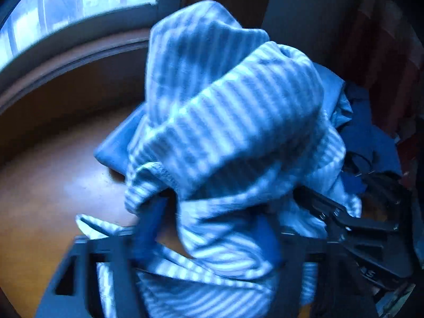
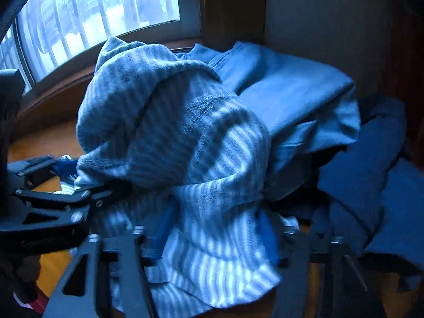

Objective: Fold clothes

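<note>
A blue-and-white striped garment [image 1: 225, 122] is bunched up high over the wooden table [image 1: 47, 175]. It drapes down between the blue-padded fingers of my left gripper [image 1: 209, 228], which is shut on it. My right gripper [image 1: 312, 201] reaches into the same cloth from the right. In the right wrist view the striped garment [image 2: 185, 143] also hangs between the fingers of the right gripper [image 2: 216, 228], shut on a thick fold. My left gripper [image 2: 106, 188] bites the cloth's left edge. The fingertips are hidden by fabric.
A folded light blue garment [image 2: 296, 92] lies behind the striped one, and a dark blue garment [image 2: 371, 159] is heaped to the right. A window [image 2: 100, 13] with a wooden sill runs along the back left. A wall and dark wood panel stand behind.
</note>
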Demonstrator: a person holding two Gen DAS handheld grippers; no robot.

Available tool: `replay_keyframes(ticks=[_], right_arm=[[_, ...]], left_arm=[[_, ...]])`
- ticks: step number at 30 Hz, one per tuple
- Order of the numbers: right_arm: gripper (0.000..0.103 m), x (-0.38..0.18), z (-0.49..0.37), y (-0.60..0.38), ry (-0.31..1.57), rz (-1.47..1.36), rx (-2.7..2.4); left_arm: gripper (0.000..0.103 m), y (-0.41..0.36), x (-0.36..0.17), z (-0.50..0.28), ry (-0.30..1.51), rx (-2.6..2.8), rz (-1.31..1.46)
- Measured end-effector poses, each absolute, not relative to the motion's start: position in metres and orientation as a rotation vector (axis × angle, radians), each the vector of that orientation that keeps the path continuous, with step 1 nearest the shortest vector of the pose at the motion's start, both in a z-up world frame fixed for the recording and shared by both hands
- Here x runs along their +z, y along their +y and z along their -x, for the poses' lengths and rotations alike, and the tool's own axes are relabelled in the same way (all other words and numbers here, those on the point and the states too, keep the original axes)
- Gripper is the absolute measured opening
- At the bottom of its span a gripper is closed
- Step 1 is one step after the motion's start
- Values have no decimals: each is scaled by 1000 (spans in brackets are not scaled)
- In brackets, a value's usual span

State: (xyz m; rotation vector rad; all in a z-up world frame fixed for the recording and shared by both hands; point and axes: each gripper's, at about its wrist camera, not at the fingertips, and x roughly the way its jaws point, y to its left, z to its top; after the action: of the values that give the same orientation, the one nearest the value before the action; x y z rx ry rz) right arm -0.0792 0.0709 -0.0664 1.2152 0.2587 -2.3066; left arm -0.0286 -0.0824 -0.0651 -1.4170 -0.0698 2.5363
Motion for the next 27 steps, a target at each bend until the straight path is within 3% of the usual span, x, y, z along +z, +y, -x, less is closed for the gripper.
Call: replay_keyframes(ticks=[3, 5, 12, 19, 23, 27], right_arm=[[19, -62, 74, 72, 168, -1216, -2276], [17, -56, 65, 70, 102, -1203, -2231], [16, -35, 6, 17, 75, -1081, -2113], [16, -29, -58, -73, 50, -1018, -2043], [22, -40, -84, -124, 24, -1027, -2033], [33, -32, -101, -133, 16, -1072, -2087]], left_arm=[[28, -90, -56, 18, -63, 2534, 1396], [26, -97, -48, 8, -48, 2540, 1374], [20, -171, -9, -52, 20, 2673, 1261], [20, -270, -12, -90, 4, 2694, 1284], [22, -294, -24, -103, -6, 2651, 1307], [33, -309, -35, -110, -6, 2595, 1330]])
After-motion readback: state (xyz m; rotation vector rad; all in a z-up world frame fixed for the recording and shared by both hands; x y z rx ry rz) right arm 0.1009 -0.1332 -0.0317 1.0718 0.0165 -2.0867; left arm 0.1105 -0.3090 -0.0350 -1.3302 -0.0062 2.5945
